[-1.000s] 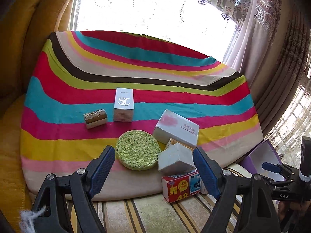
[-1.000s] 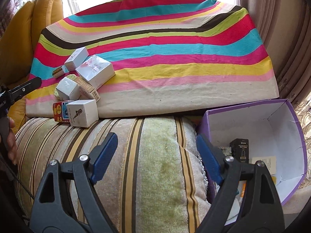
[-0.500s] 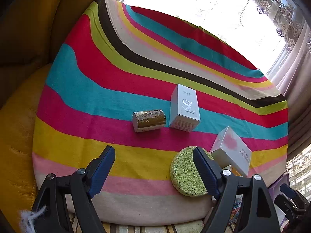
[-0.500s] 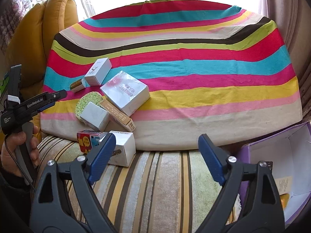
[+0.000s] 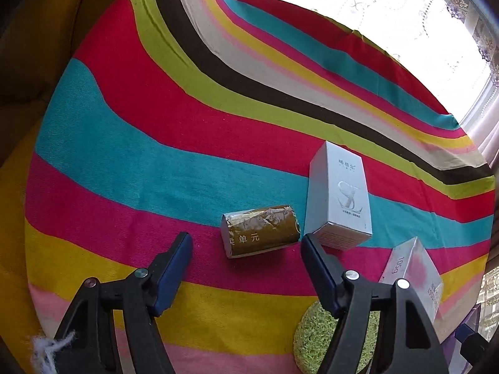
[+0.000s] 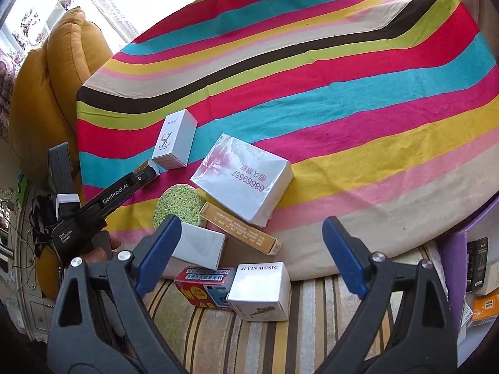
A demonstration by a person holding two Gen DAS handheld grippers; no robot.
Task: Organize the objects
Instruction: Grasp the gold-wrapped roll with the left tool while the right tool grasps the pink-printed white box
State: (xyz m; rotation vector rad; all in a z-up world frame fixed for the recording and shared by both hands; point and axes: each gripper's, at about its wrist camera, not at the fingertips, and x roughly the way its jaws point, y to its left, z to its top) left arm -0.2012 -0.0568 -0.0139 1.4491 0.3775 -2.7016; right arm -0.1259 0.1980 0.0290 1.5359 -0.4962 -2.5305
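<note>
While my hands hover: both tongs clear of everything
Left tongs (image 5: 246,243): closing; gold packet (image 5: 260,231) just ahead, untouched, on striped cloth (image 5: 140,143)
Right tongs (image 6: 251,233): opening, empty; white box (image 6: 260,291) below

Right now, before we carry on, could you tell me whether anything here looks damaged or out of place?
Yes. The small gold packet on the striped cloth has crumpled, torn foil along its top. Also, the red box and the white JI YIN MUSIC box lie off the cloth, on the striped cushion.

Home living room, sofa (image 6: 46,99), curtains (image 5: 461,3)
</note>
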